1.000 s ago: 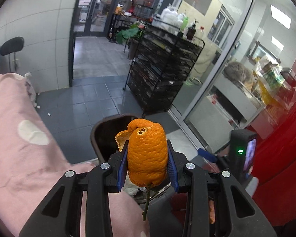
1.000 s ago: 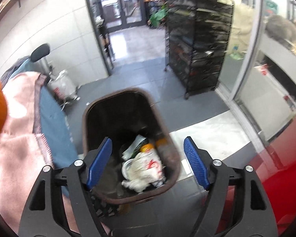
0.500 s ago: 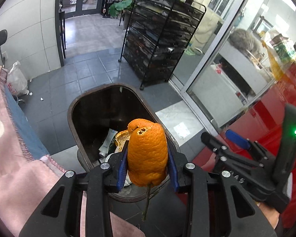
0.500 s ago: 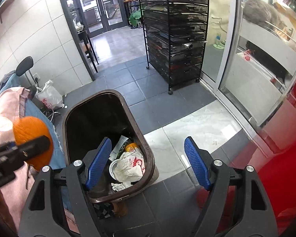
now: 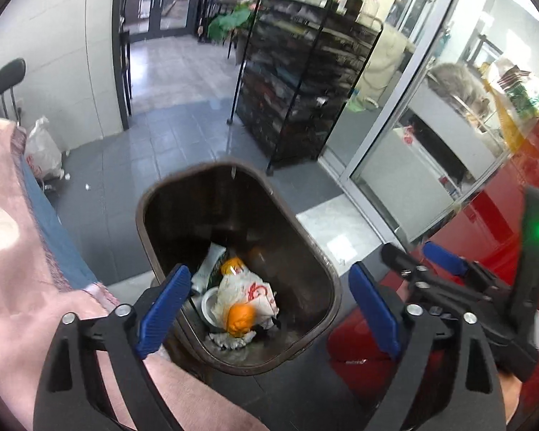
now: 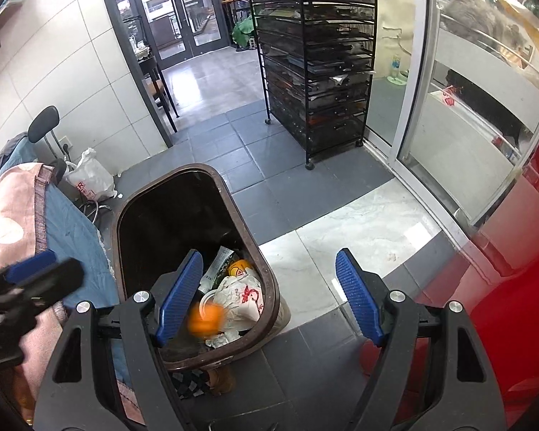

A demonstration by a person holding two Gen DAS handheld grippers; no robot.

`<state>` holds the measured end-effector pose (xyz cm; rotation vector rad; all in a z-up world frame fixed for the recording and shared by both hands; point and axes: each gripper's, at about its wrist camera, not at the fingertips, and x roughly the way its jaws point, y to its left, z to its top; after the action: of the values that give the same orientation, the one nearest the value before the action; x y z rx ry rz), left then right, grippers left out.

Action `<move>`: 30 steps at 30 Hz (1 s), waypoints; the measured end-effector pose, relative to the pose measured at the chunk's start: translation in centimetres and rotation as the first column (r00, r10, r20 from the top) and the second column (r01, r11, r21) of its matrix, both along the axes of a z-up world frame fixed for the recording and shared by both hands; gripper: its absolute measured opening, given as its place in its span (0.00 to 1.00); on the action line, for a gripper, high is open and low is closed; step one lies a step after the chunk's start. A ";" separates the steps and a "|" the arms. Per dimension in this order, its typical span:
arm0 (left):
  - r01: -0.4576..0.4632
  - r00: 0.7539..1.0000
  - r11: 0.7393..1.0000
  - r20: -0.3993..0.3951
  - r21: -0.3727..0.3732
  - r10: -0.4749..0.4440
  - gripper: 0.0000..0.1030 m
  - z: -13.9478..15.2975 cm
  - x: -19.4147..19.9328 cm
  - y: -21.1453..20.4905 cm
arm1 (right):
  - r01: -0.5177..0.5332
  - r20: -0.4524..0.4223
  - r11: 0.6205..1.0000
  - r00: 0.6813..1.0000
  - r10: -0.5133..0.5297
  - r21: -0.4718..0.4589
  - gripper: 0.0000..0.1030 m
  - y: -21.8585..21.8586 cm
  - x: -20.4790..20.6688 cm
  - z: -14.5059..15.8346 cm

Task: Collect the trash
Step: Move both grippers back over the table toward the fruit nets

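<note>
A brown trash bin (image 5: 233, 170) stands on the grey floor, also in the right wrist view (image 6: 183, 170). An orange peel (image 5: 239, 319) lies or falls inside it, on a white crumpled bag (image 5: 255, 292); it is a blurred orange blob (image 6: 206, 319) in the right wrist view. My left gripper (image 5: 269, 307) hangs over the bin's near end, its jaws opening wide with nothing between them. My right gripper (image 6: 271, 296) stands open and empty over the bin's right rim. It also shows at the right of the left wrist view (image 5: 427, 255).
A black wire drawer cart (image 6: 316, 64) stands behind the bin by a glass sliding door (image 6: 449, 115). A pink and blue cloth (image 5: 14, 251) covers something at the left. A white plastic bag (image 6: 90, 179) lies by the wall. A red surface (image 6: 503, 305) fills the right.
My left gripper sank over the bin, then opened and let go of the orange peel, which dropped into the bin. The right gripper shifted a little early on and stays open.
</note>
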<state>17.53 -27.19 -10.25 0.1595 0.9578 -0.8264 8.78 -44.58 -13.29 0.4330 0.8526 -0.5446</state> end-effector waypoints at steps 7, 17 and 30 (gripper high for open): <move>-0.007 0.999 0.996 0.042 -0.092 0.010 0.94 3.1 -1.7 2.8 | -0.053 0.015 0.999 0.998 0.053 -0.009 0.77 1.5 1.3 0.8; -0.059 0.987 0.989 0.140 -0.138 0.078 0.94 6.7 -3.3 8.1 | -0.180 0.056 0.983 0.982 0.181 -0.033 0.83 5.7 3.8 2.9; -0.239 0.921 0.964 0.286 -0.120 0.264 0.94 8.9 -2.7 18.4 | -0.441 0.117 0.895 0.887 0.446 -0.072 0.84 15.3 9.2 7.4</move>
<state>14.83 -8.82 -1.40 0.0834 0.6396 -0.5819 18.03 -29.23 -5.86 0.2173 0.7796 -0.1071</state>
